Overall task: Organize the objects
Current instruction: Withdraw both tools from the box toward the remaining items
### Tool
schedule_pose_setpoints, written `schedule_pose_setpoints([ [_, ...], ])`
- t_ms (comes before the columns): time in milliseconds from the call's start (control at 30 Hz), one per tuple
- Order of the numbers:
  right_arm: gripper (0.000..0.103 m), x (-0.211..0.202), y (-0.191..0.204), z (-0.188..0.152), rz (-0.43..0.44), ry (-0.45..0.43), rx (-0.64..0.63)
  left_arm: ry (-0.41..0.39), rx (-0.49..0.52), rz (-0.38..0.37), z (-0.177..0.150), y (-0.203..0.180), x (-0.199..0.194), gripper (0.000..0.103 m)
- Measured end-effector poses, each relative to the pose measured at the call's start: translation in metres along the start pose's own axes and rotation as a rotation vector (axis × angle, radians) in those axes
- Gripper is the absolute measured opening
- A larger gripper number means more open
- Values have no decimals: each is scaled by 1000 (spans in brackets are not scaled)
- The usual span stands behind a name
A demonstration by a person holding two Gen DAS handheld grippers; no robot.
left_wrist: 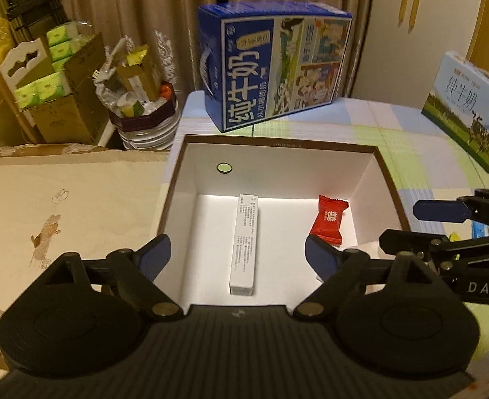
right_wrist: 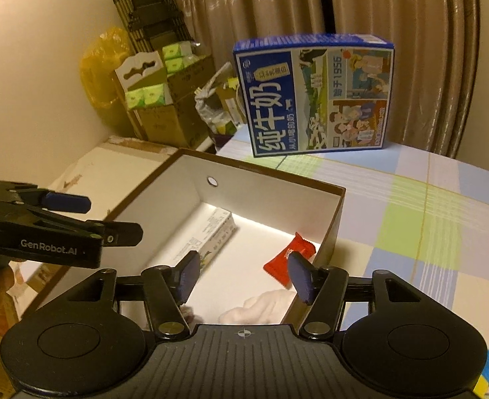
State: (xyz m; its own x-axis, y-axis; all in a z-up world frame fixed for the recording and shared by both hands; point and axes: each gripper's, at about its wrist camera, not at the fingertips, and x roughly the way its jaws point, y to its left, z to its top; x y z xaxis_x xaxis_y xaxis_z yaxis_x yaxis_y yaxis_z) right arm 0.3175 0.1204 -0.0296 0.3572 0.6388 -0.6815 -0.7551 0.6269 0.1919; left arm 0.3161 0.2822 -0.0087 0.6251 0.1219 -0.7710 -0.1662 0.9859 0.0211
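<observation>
An open brown box with a white inside (left_wrist: pixel 277 144) (right_wrist: pixel 264 174) stands on the checked tablecloth. In it lie a long white carton (left_wrist: pixel 244 242) (right_wrist: pixel 216 232), a red candy packet (left_wrist: pixel 329 221) (right_wrist: pixel 289 259) and a white cloth (right_wrist: pixel 261 309) (left_wrist: pixel 367 249) at the near right corner. My left gripper (left_wrist: pixel 239 256) is open and empty above the box's near edge. My right gripper (right_wrist: pixel 244 276) is open and empty above the near right corner, over the cloth. Each gripper shows in the other's view, the right (left_wrist: pixel 440 219) and the left (right_wrist: pixel 68 212).
A blue milk carton case (left_wrist: pixel 274 63) (right_wrist: pixel 317 96) stands behind the box. A second pale milk case (left_wrist: pixel 470 109) sits at the right. A cream sheet (left_wrist: pixel 61 212) lies to the left. Cardboard boxes of tissue packs (left_wrist: pixel 55 89) and a full bin (left_wrist: pixel 141 109) stand beyond.
</observation>
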Motion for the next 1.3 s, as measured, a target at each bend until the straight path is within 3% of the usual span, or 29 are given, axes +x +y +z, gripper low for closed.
schedule_pose_setpoints([
  [733,63,-87,25,-42,24,-48,36,-47,-55,1,-59,-19,-96,95],
  [1300,64,-149,3,-92,42,-2,103,12,-61,-33,-117,-63,-129,97],
])
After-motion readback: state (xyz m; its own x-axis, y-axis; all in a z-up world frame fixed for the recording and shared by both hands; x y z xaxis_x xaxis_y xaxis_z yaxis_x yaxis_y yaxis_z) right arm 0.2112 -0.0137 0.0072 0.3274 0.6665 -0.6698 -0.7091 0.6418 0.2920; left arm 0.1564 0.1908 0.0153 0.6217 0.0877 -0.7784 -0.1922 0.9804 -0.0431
